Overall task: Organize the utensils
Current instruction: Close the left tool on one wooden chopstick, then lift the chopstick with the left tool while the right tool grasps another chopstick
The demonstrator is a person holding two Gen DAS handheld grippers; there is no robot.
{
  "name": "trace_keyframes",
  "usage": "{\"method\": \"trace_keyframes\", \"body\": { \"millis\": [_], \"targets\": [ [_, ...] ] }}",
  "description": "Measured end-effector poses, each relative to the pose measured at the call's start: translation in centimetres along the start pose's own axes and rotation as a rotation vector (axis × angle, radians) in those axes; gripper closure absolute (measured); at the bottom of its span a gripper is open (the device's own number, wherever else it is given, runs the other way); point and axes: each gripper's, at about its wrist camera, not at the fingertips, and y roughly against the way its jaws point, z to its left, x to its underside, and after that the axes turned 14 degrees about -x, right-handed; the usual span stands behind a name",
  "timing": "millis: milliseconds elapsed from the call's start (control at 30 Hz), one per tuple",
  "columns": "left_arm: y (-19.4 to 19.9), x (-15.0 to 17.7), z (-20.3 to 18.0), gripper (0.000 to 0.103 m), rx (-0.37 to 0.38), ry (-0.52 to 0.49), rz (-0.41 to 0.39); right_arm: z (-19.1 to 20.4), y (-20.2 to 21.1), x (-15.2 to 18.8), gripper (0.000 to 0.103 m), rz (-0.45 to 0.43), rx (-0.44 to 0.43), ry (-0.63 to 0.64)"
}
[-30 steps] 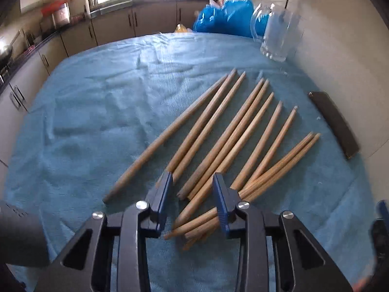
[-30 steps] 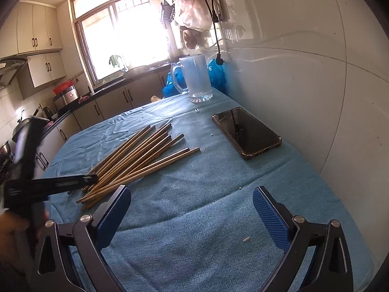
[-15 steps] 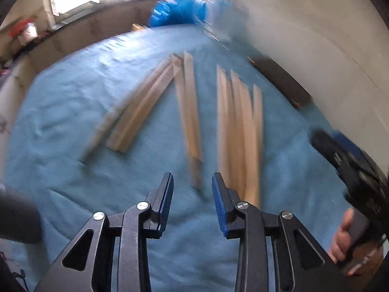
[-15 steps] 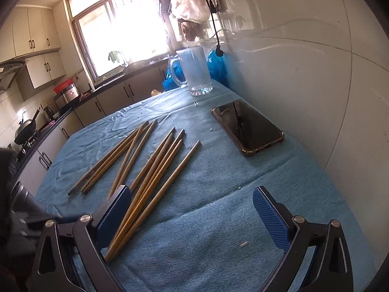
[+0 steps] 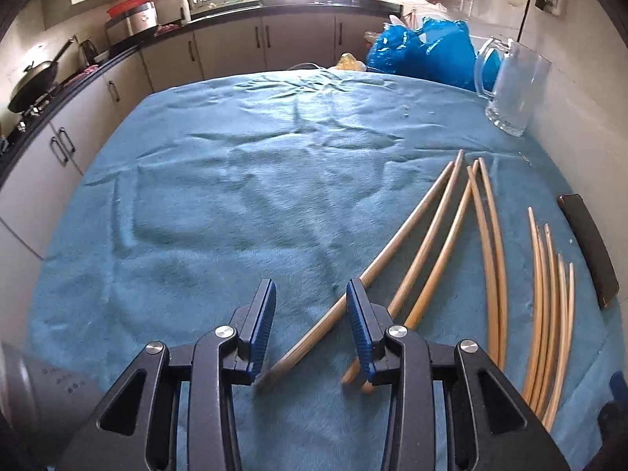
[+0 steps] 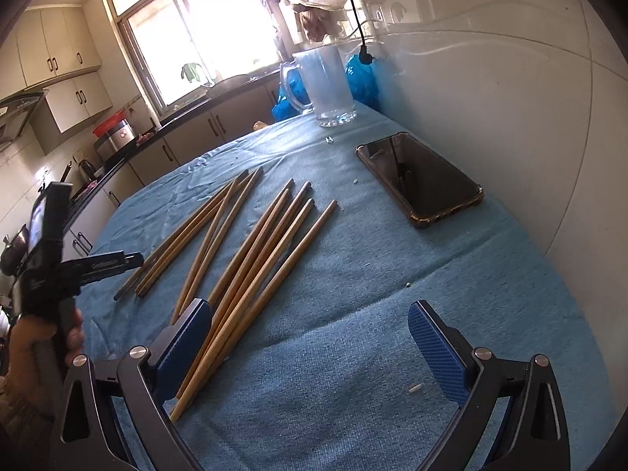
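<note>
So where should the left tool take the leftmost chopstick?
Near its thick near end, from above. The chopstick lies flat on the cloth, apart from the others, its end already between the open left tool fingers, which would close across its width.

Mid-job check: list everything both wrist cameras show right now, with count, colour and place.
chopsticks: about ten, tan wood, loose on the cloth in fanned groups, none gripped
glass mug: one, clear, far end by the wall
phone: one, black, flat on the cloth near the wall
plastic bag: one, blue, behind the mug
cloth: one, blue, covering the table
left tongs: one, black with blue pads, open above the chopstick ends
right tongs: one, black with blue pads, wide open, holding nothing
left hand: one, holding the left tongs' handle
</note>
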Motion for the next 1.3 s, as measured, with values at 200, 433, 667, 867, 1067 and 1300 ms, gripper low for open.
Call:
{"method": "trace_keyframes", "body": {
  "millis": [200,433,667,867,1067,1300],
  "targets": [
    [-0.2,0.1,-2.4,0.079,-0.006,-0.079,0.001,-0.7,-0.6,0.2,0.001,0.021,-0.027,-0.044],
    [0.3,0.7,-1.7,0.097,0.044,-0.020,0.062,-0.7,-1.2,0.4,0.001,0.046,-0.025,-0.044],
    [2.5,5.2,1.6,0.097,0.158,0.081,0.197,-1.2,-1.3,0.3,0.001,0.050,-0.022,-0.063],
    [6.2,11.0,3.7,0.096,0.200,0.087,0.214,-1.0,-1.4,0.5,0.001,0.063,-0.011,-0.050],
    [8.7,13.2,4.4,0.096,0.197,0.022,0.197,-0.3,-1.3,0.2,0.001,0.080,-0.011,-0.007],
    [10.0,11.8,5.0,0.083,0.173,0.027,0.125,0.6,-1.7,-2.1,0.011,0.125,-0.054,0.027]
  ]
}}
